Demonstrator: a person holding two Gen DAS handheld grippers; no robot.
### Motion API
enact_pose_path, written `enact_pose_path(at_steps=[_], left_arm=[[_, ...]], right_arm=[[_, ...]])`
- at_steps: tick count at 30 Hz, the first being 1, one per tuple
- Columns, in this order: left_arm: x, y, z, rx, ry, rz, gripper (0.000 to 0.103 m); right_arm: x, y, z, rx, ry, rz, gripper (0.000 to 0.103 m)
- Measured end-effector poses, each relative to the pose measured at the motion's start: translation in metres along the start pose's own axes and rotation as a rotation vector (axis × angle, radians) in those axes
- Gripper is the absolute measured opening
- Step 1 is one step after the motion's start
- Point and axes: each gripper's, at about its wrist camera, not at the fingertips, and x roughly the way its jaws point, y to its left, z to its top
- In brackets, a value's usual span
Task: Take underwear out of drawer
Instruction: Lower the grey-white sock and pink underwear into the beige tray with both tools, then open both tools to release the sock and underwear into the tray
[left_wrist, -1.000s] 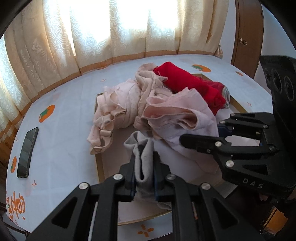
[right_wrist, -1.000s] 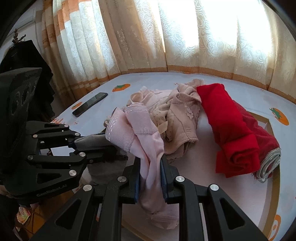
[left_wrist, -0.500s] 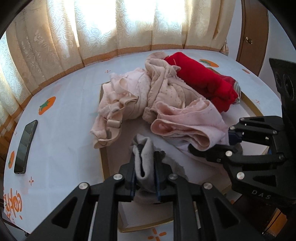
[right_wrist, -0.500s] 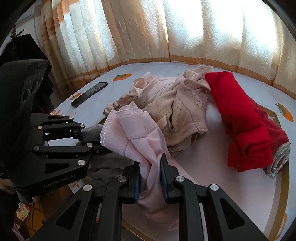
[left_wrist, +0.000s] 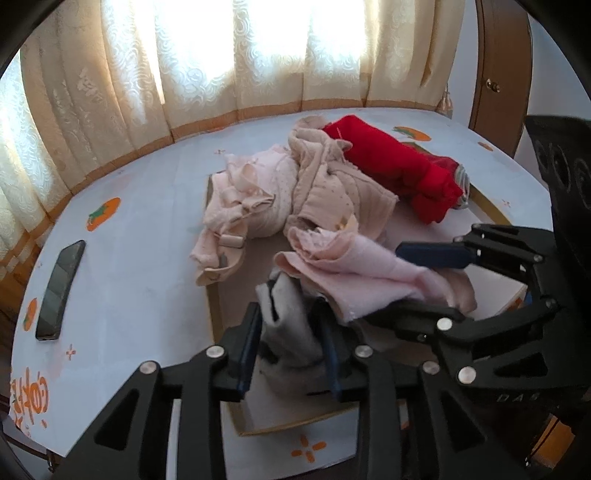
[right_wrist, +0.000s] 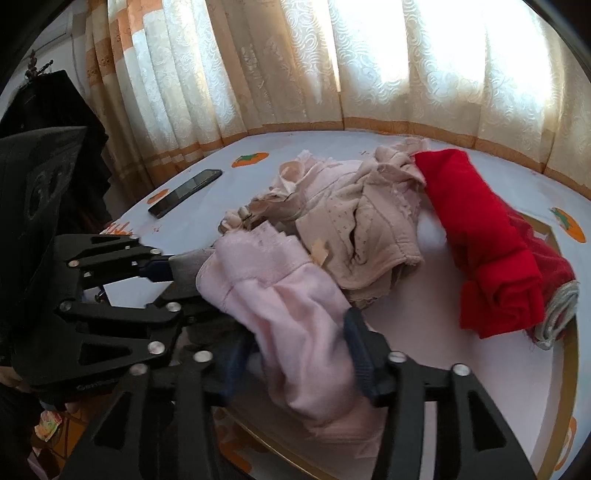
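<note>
Pink underwear (right_wrist: 295, 317) between spread right claw (right_wrist: 299, 350) | grey underwear (left_wrist: 291, 325) between just-parting left claw (left_wrist: 291, 343)

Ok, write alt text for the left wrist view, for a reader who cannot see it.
The left gripper has just been opening, its jaws now loosely apart around a grey garment. The right gripper is open beside it around a pale pink garment. Behind lie beige underwear, a rolled red cloth and a phone, before sunlit curtains.
</note>
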Motion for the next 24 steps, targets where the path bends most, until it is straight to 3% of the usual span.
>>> enact_pose_path(at_steps=[3,7,19,24], left_arm=[[-0.007,0.0,-0.003,-0.003,-0.015,0.004,0.036],[-0.014,-0.002,-0.005,0.006,-0.031,0.013,0.038],[-0.036,-0.003,-0.019,-0.023,-0.08,0.036,0.065],[-0.045,-0.007,-0.025,-0.026,-0.108,0.034,0.068]], right_arm=[[-0.005,0.001,0.0,0.004,-0.013,0.009,0.066],[-0.011,0.002,-0.002,0.004,-0.019,0.012,0.066],[-0.03,0.007,-0.011,0.009,-0.04,0.025,0.072],[-0.04,0.01,-0.018,0.007,-0.047,0.031,0.072]])
